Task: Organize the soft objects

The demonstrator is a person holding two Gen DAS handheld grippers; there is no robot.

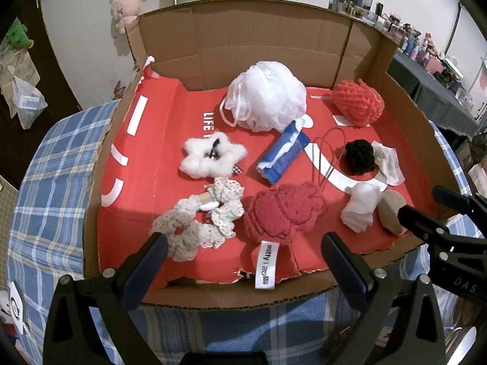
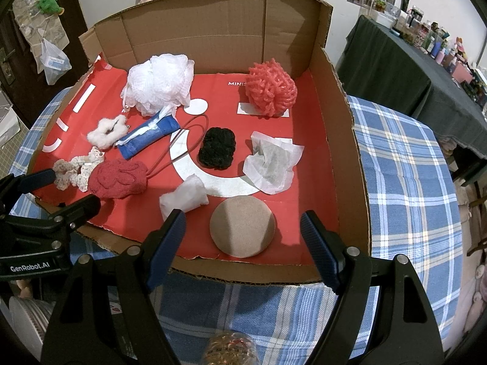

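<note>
A cardboard box (image 1: 268, 33) lined in red holds several soft things: a white mesh bath pouf (image 1: 268, 97), a red foam net ball (image 1: 357, 102), a black scrunchie (image 1: 360, 156), a white fluffy star clip (image 1: 211, 156), a blue tissue pack (image 1: 284, 156), a cream lace scrunchie (image 1: 197, 222), a red knitted pouch (image 1: 283, 213), a white wad (image 1: 360, 206) and a tan round sponge (image 2: 243, 225). My left gripper (image 1: 245, 261) is open and empty over the near edge, before the pouch. My right gripper (image 2: 243, 248) is open and empty, around the sponge's near side.
The box sits on a blue plaid tablecloth (image 2: 404, 182). A crumpled white sheet (image 2: 274, 159) lies right of the black scrunchie. A dark table (image 2: 395, 67) with many small items stands at the right. Plush toys (image 1: 126, 7) hang on the back wall.
</note>
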